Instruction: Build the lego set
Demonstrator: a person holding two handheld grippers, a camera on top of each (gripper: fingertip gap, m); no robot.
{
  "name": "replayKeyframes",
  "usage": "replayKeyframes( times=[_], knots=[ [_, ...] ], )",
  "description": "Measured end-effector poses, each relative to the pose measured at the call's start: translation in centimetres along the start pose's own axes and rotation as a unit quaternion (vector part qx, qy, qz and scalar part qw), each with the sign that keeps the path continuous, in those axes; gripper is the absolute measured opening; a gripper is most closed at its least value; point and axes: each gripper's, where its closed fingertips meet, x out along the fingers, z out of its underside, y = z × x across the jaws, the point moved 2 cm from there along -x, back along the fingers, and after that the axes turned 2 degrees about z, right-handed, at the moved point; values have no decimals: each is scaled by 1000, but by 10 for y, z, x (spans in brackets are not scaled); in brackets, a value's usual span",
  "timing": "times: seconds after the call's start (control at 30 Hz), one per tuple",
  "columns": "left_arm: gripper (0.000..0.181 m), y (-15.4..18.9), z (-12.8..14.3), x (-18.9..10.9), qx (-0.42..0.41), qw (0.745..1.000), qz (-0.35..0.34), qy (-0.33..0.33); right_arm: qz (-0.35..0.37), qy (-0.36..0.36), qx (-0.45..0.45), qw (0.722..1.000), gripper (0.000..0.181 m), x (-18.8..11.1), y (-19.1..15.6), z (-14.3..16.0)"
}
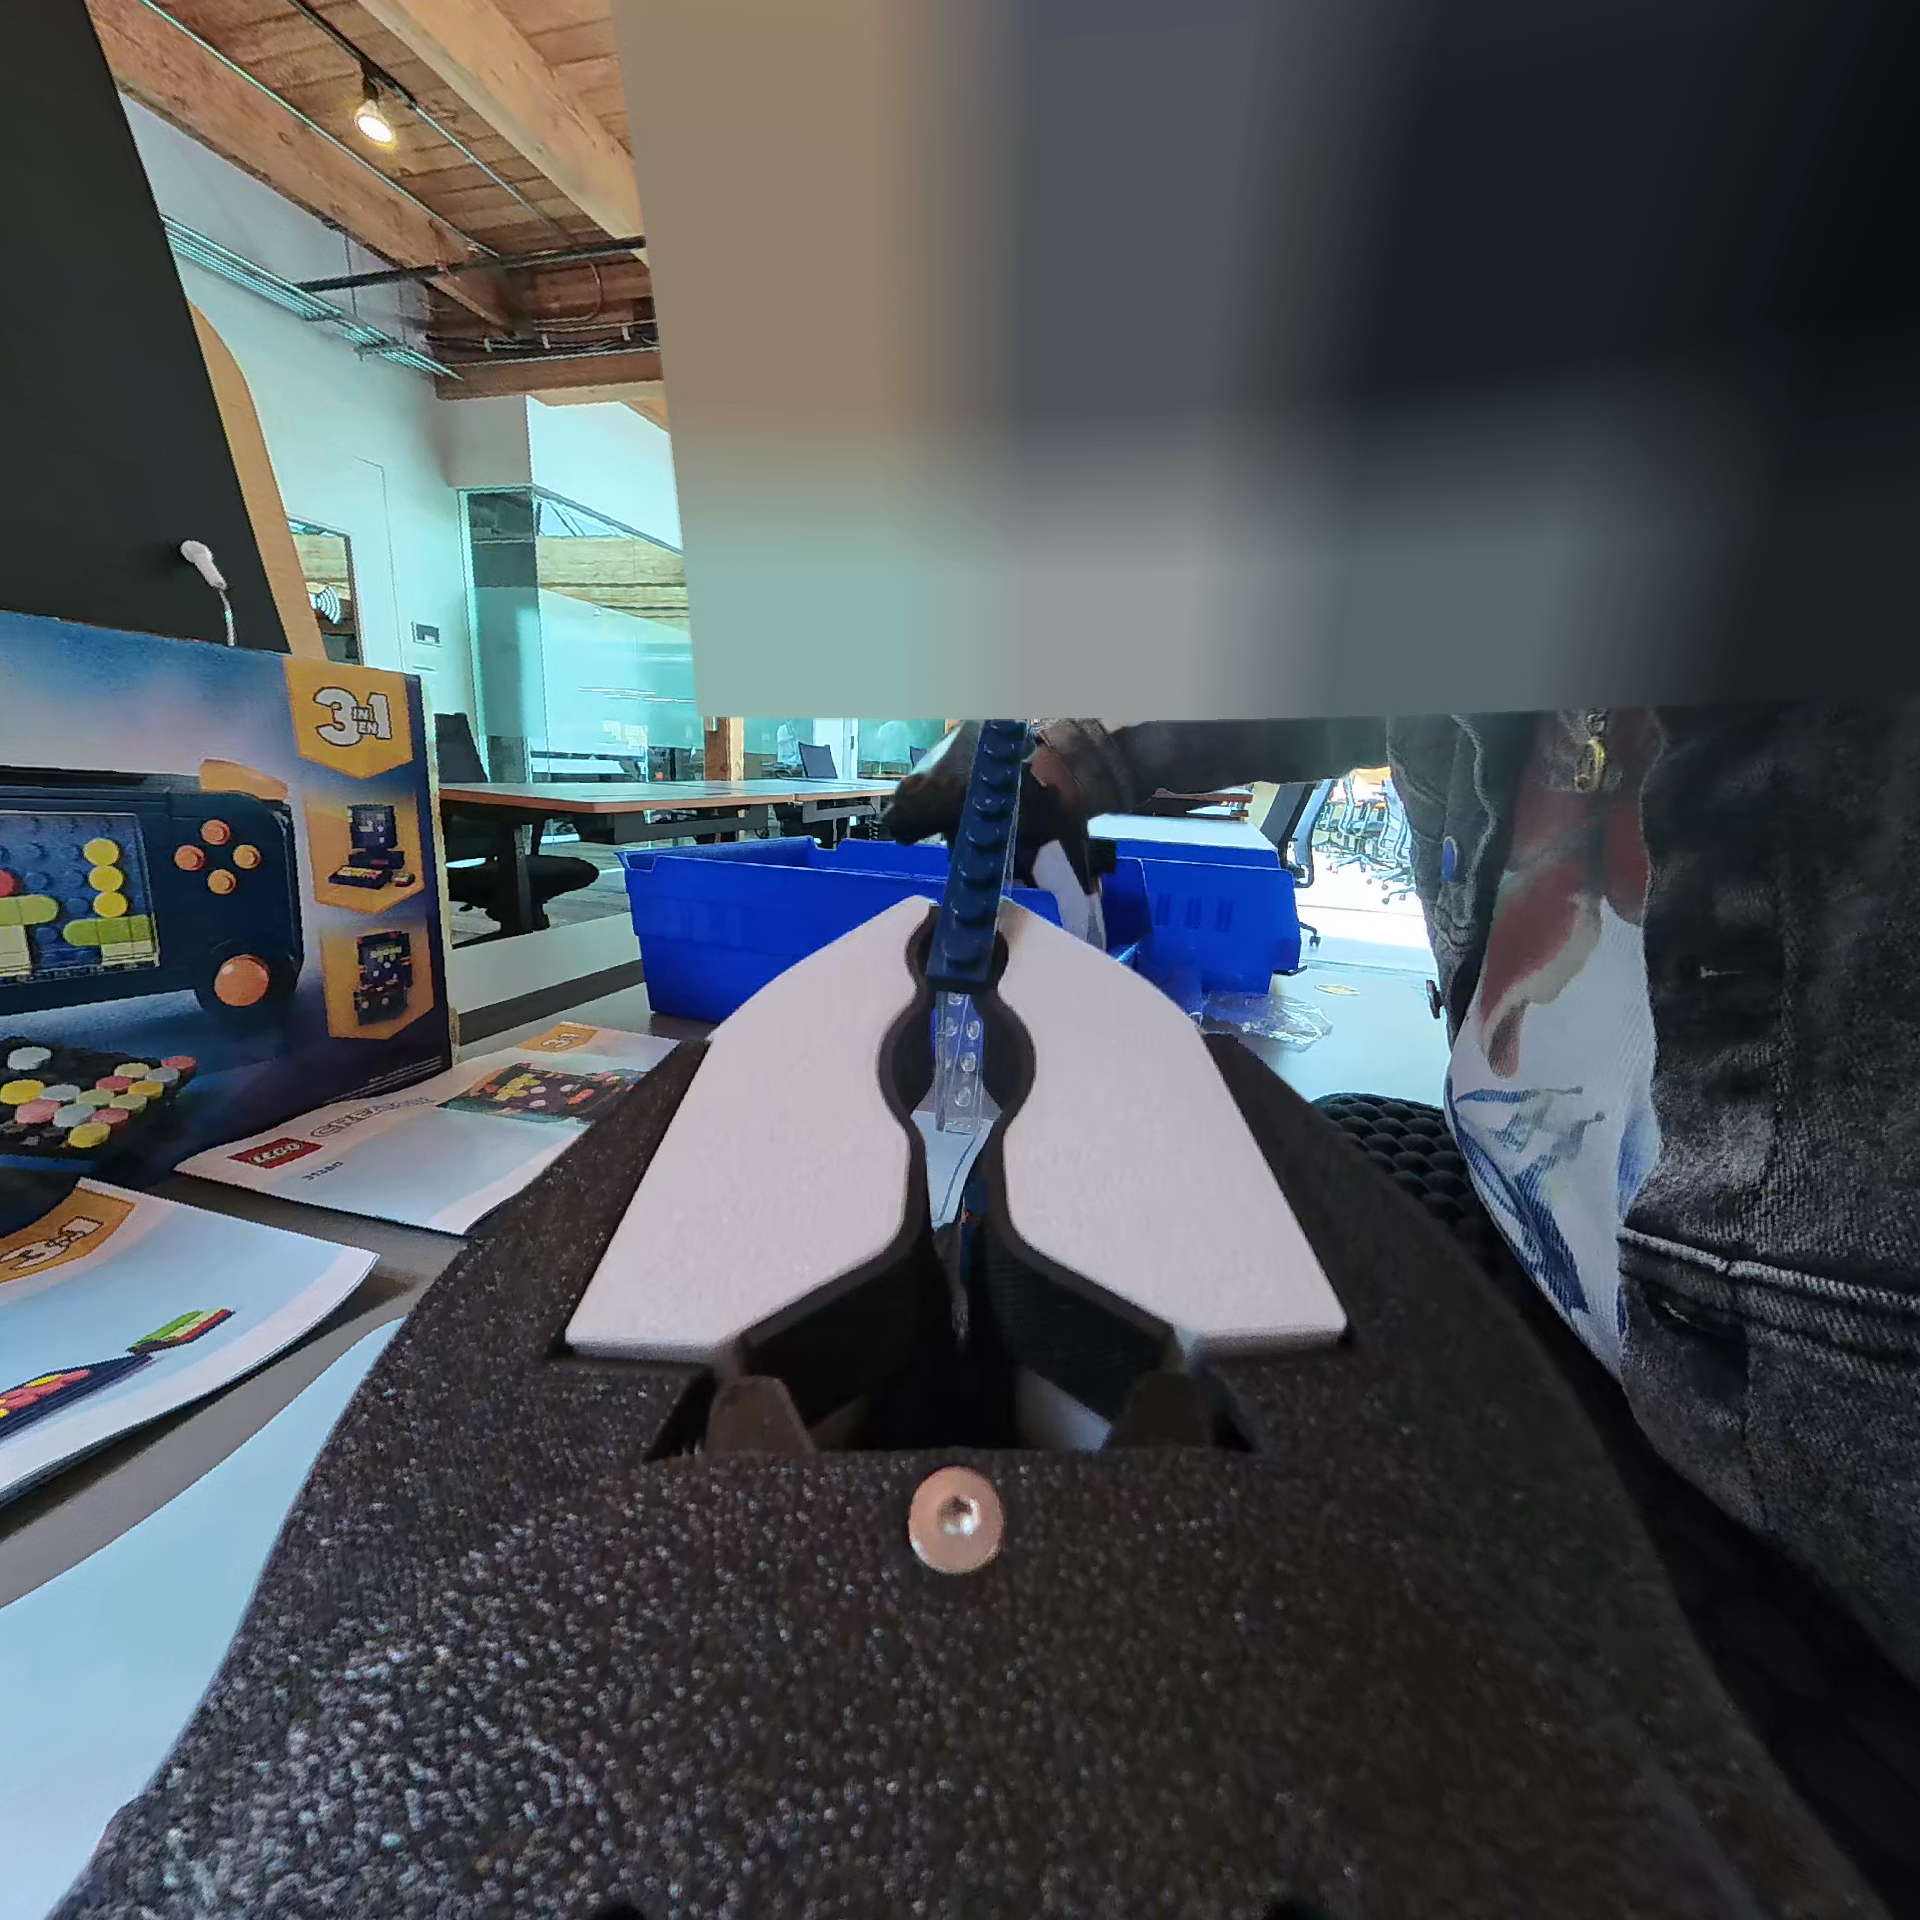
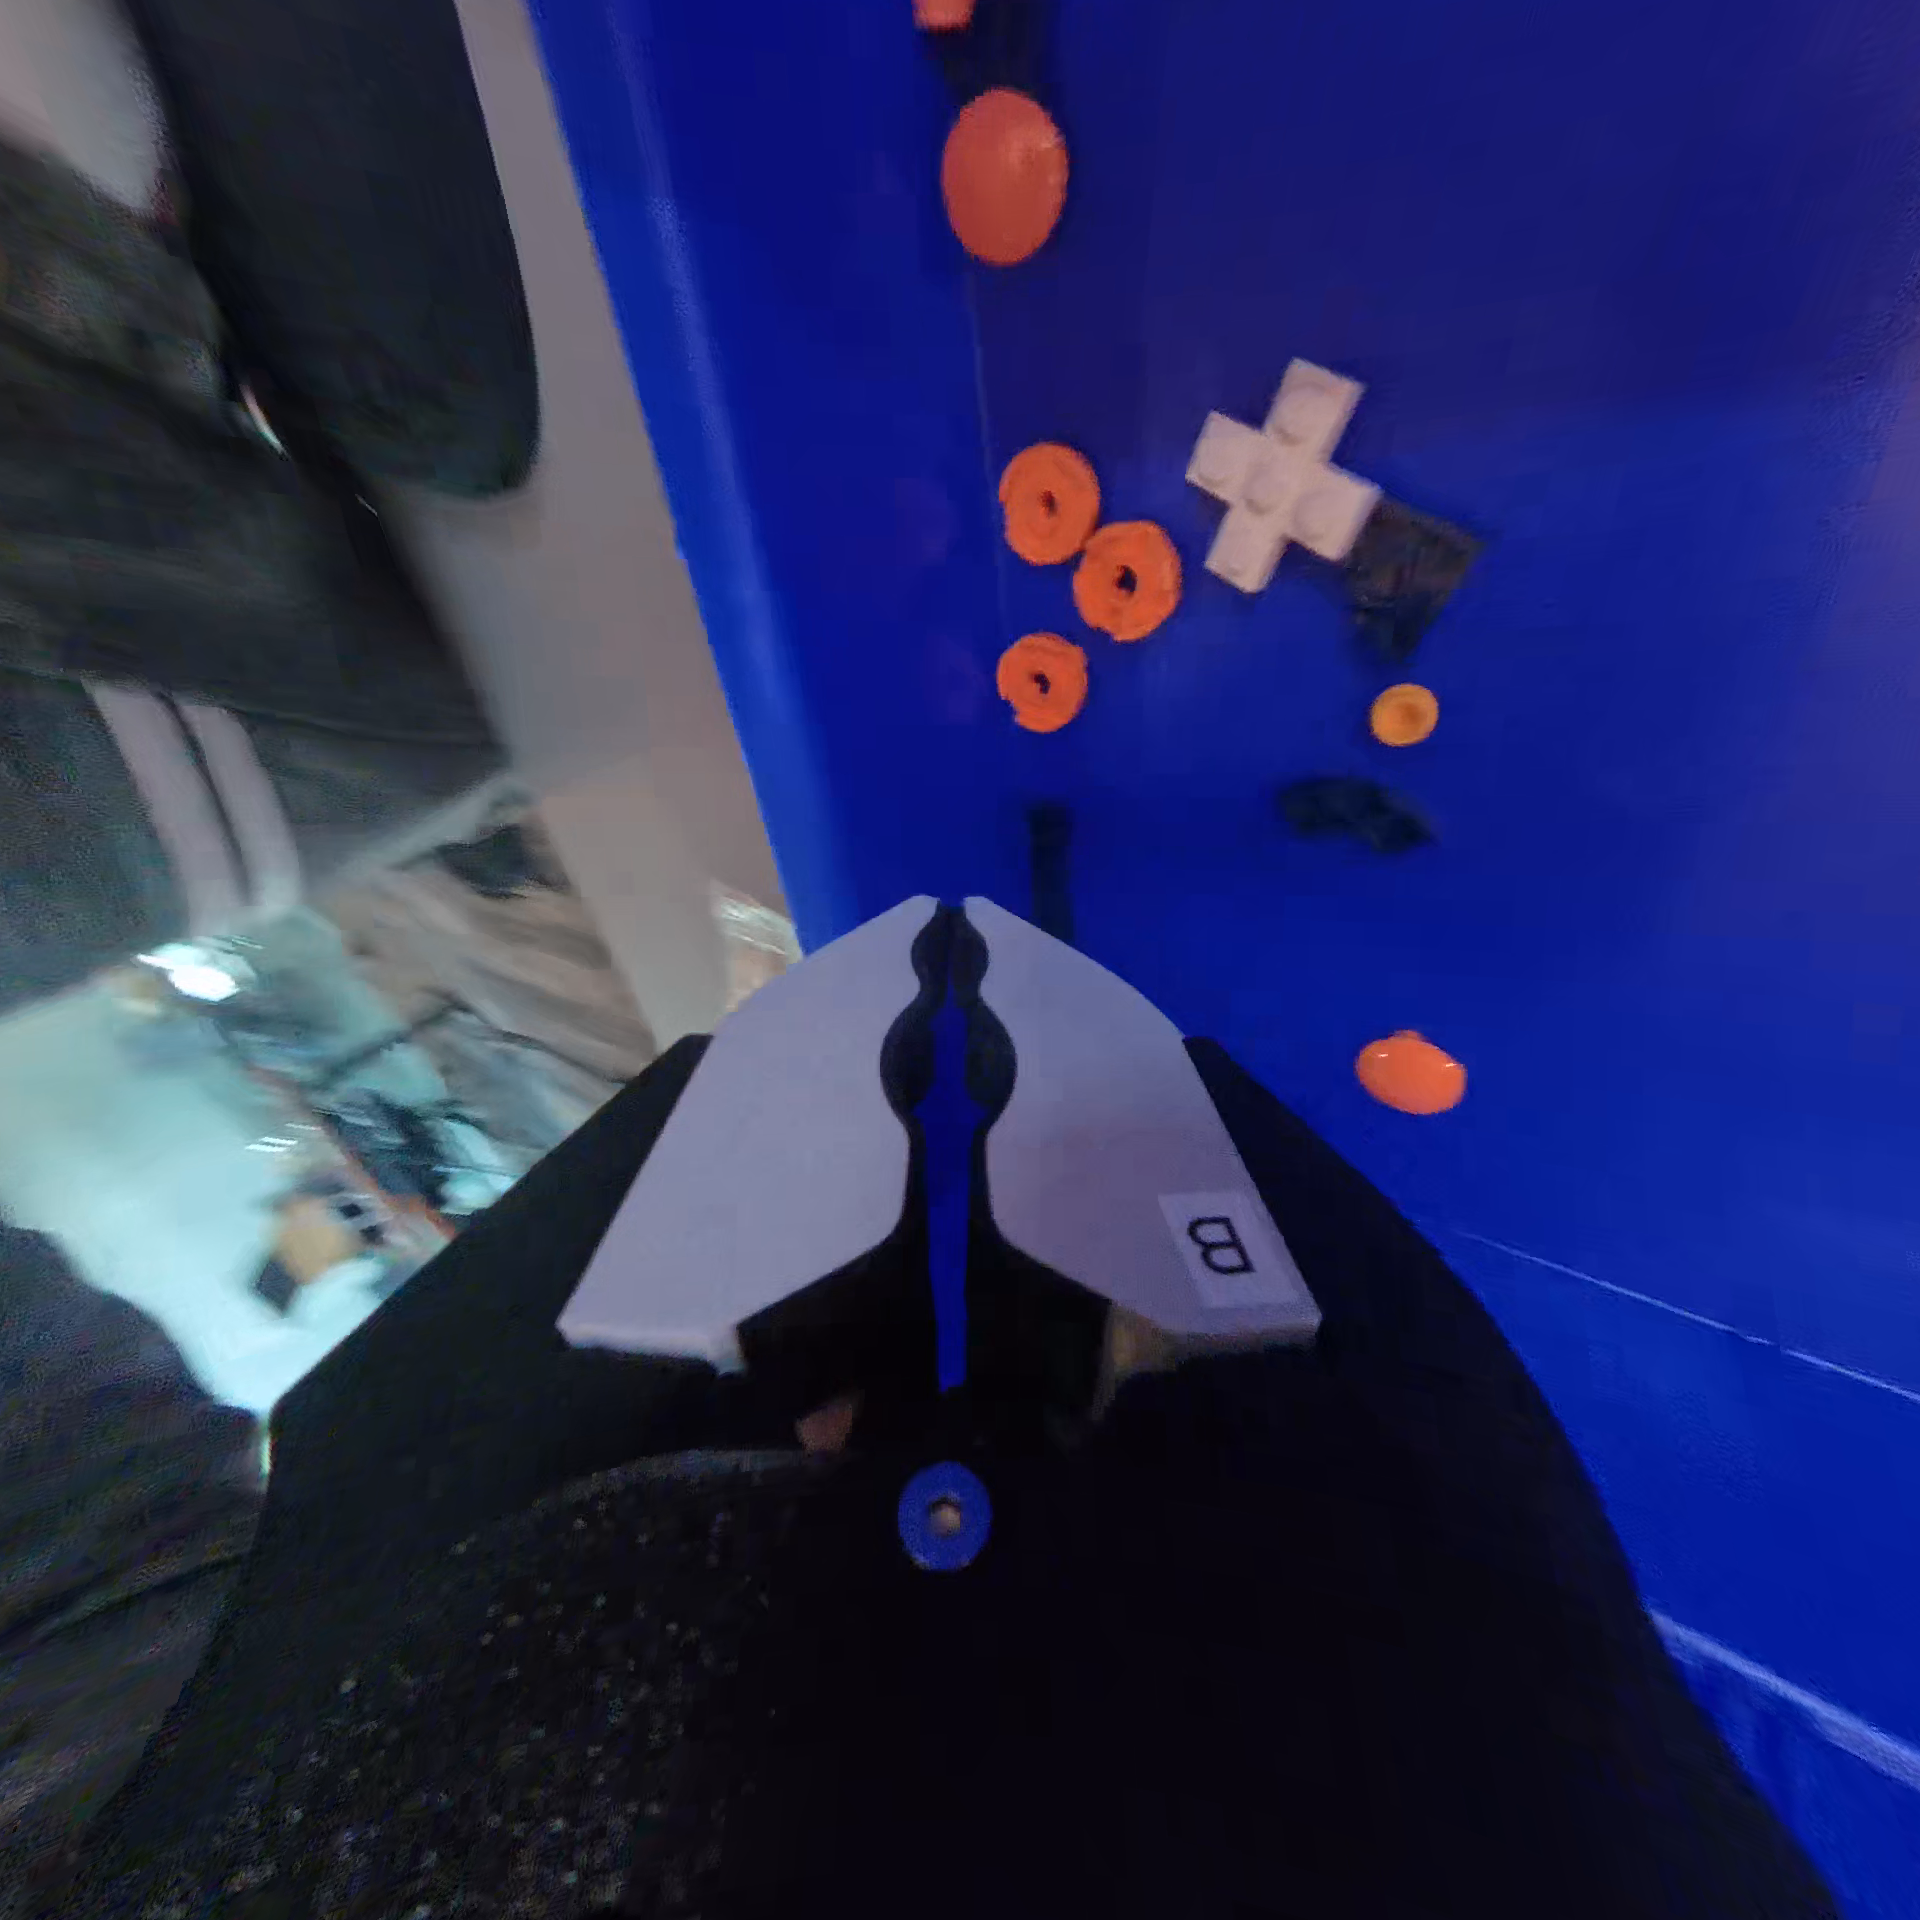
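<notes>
My left gripper (image 1: 964,914) is shut on a long dark blue studded plate (image 1: 985,831) that stands upright out of the fingertips, with a clear plate (image 1: 961,1049) against it lower between the fingers. Behind it stands the blue bin (image 1: 790,935), with my right gripper (image 1: 1070,883) reaching into it. In the right wrist view my right gripper (image 2: 951,906) is shut, low over the bin floor (image 2: 1610,312) near its left wall. Ahead of it lie a thin dark bar (image 2: 1047,862), three orange round plates (image 2: 1047,504), an orange dome (image 2: 1004,177), a white cross plate (image 2: 1283,473) and dark pieces (image 2: 1351,812).
The set's box (image 1: 208,862) stands at the left with instruction booklets (image 1: 436,1132) lying on the table in front of it. A person in a dark jacket (image 1: 1714,1039) is close on the right. A crumpled clear bag (image 1: 1268,1018) lies by the bin. The grippers' ends are close to 40 cm from one another. My left tips are about 30 cm from the orange dome (image 2: 1004,177), my right tips only 10 cm.
</notes>
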Motion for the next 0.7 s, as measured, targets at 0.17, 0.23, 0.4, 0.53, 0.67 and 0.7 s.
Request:
replayKeyframes(
  times=[0.17, 0.23, 0.4, 0.53, 0.67, 0.7],
  knots=[
    [4, 0, 1, 0, 3, 1000, 1, -6, 9, -79, 56, 995, 0, 18, 11, 6],
    [4, -1, 0, -1, 3, 1000, -4, -2, -4, -84, 48, 995, 0, 25, 6, 4],
    [4, -1, 1, -1, 5, 1000, -5, -5, 163, -103, -28, 981, 0, 19, 16, 2],
    [4, 1, 3, 1, 10, 1000, 2, -15, 336, -14, -47, 941, 0, -22, 34, -12],
    [4, 3, 3, 2, 15, 1000, 2, -16, 301, 13, -2, 954, 0, -31, 32, -3],
    [4, 2, 3, 2, 15, 1000, 2, -15, 307, 11, 5, 952, 1, -35, 35, 1]
  ],
)
